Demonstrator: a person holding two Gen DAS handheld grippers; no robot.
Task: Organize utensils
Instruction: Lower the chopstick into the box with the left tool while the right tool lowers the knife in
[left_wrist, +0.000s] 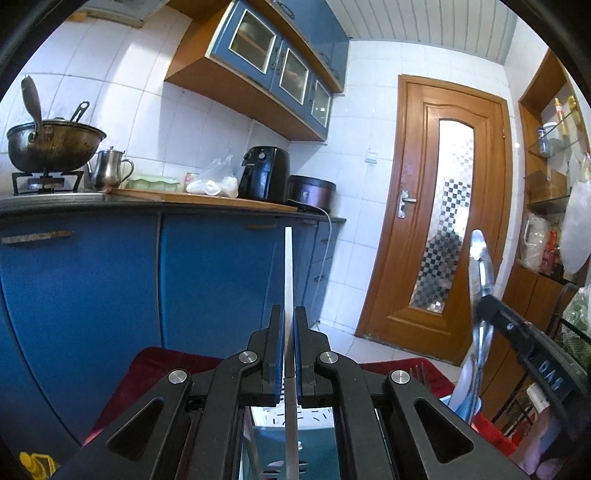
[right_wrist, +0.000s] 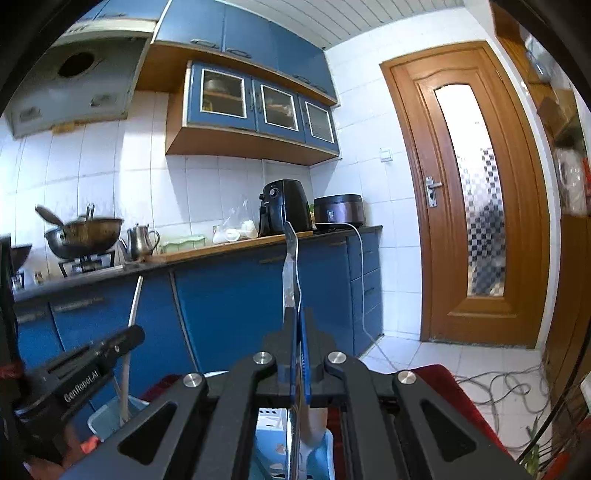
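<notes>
In the left wrist view, the left gripper (left_wrist: 289, 321) was clenched on one thin white stick (left_wrist: 288, 266), flat and smooth, perhaps a chopstick, which stood upright between the two blue pads and went down toward a pale blue perforated plastic holder (left_wrist: 295, 435) below. At the right side the right gripper (left_wrist: 491, 306) held one shiny metal utensil (left_wrist: 480, 266), its handle pointing up, and the letters "DAS" could be read on its black body. Behind stood one dark metal wok (left_wrist: 55, 144) on a stove, one steel kettle (left_wrist: 109, 168), one black air fryer (left_wrist: 264, 171) and one wooden door (left_wrist: 436, 221). In the right wrist view, the right gripper (right_wrist: 297, 325) was closed tight on the same one metal utensil (right_wrist: 290, 258), flat and polished, standing upright over the blue holder (right_wrist: 273, 443). At the left, the left gripper (right_wrist: 125, 339) carried the writing "GenRobot.AI" and held the white stick (right_wrist: 131, 325). Three glass-front cabinet doors (right_wrist: 273, 107) hung above the counter.
</notes>
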